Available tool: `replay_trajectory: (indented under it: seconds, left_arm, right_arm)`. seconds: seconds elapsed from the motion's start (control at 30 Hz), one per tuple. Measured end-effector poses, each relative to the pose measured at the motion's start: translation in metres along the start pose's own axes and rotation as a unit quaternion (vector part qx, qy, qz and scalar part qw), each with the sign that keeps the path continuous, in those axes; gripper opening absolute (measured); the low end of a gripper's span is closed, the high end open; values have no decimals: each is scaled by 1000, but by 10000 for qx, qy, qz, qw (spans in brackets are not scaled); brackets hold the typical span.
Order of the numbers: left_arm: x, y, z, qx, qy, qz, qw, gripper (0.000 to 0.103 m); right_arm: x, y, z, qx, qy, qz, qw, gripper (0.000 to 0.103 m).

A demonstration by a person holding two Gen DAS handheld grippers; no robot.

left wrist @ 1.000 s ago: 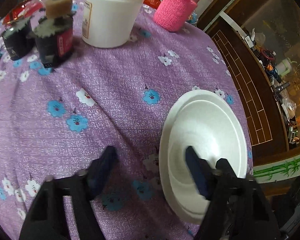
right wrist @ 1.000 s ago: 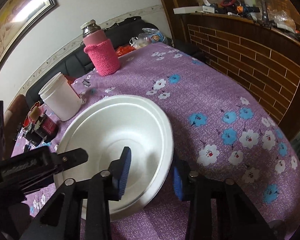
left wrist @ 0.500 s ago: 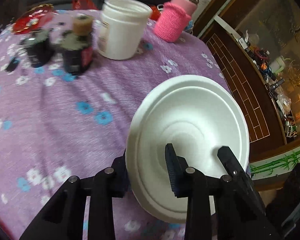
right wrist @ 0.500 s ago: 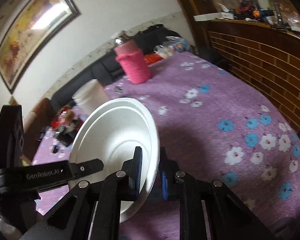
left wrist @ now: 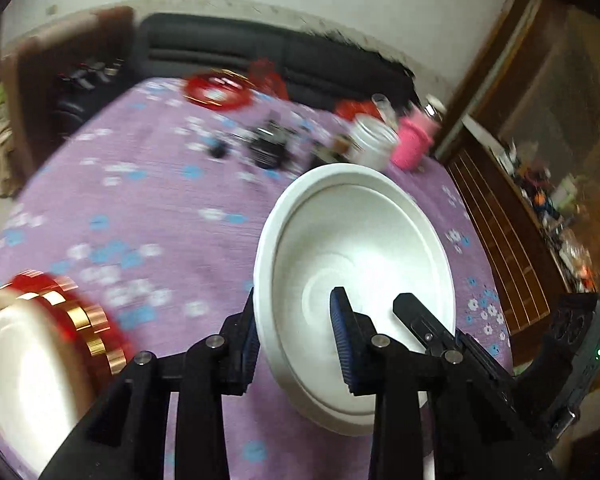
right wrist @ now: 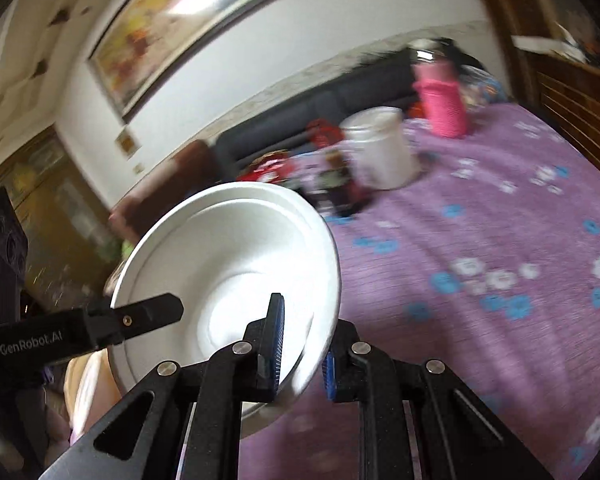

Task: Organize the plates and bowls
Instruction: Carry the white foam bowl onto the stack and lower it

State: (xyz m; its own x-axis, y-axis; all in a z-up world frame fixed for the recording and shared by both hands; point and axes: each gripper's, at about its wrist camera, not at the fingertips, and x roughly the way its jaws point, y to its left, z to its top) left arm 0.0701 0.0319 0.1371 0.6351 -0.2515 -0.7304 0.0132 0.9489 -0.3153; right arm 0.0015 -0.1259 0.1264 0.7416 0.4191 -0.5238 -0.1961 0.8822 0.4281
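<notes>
- Left wrist view: left gripper (left wrist: 294,338) clamping the near-left rim of the white bowl (left wrist: 364,240), one blue pad outside the wall, the other inside, narrowed down to the rim's thickness.
- Holding the bowl tilted, raised above the purple flowered surface (left wrist: 140,208), directly ahead of the gripper.
- Showing a second white dish (left wrist: 24,384) with a red and gold rim far to the lower left of the gripper, blurred.
- Showing a white jar (left wrist: 370,144) and a pink knitted sleeve (left wrist: 412,144) far ahead, slightly right.
- Right wrist view: right gripper (right wrist: 302,354) pinching the bowl's near-right rim (right wrist: 236,264), pads nearly together on either side of it.
- Catching the left gripper's finger reaching across the bowl's left edge.
</notes>
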Motion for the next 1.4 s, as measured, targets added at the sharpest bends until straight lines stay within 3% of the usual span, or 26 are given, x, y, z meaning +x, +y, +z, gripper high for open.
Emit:
replay_trajectory:
  seconds: [0.2, 0.5, 0.63, 0.9, 1.0, 1.07, 1.17, 1.23, 1.4]
  left_arm:
    - [-76, 72, -23, -356, -556, 358, 9972, 32]
    - [-127, 159, -61, -1048, -692, 775, 9891, 33]
    - [-127, 184, -75, -1258, -593, 813, 9869, 33]
    - [-119, 208, -90, -1503, -429, 820, 9843, 33]
    - [-121, 209, -93, -1563, -443, 765, 9837, 40]
    - [-124, 208, -95, -1583, -497, 787, 9830, 50]
    - [-132, 210, -98, -1605, -662, 814, 9815, 61]
    - [-137, 212, -99, -1614, -778, 849, 9802, 65]
    - [-153, 217, -105, -1766, -1041, 814, 9754, 73]
  right_arm:
    - [-5, 96, -16, -720, 68, 367, 9967, 18]
    - [19, 197, -59, -1450, 624, 779, 9844, 18]
    - [31, 220, -82, -1669, 904, 739, 9790, 18]
    - [55, 230, -94, -1954, 1234, 463, 9718, 19]
    - [60, 233, -98, -2005, 1298, 391, 9703, 19]
    - [62, 235, -101, -1999, 1322, 360, 9702, 20]
    - [62, 238, -104, -2000, 1301, 339, 9705, 37]
    - [60, 239, -103, -1995, 1190, 321, 9721, 62]
    - [46, 248, -103, -2083, 836, 280, 9741, 71]
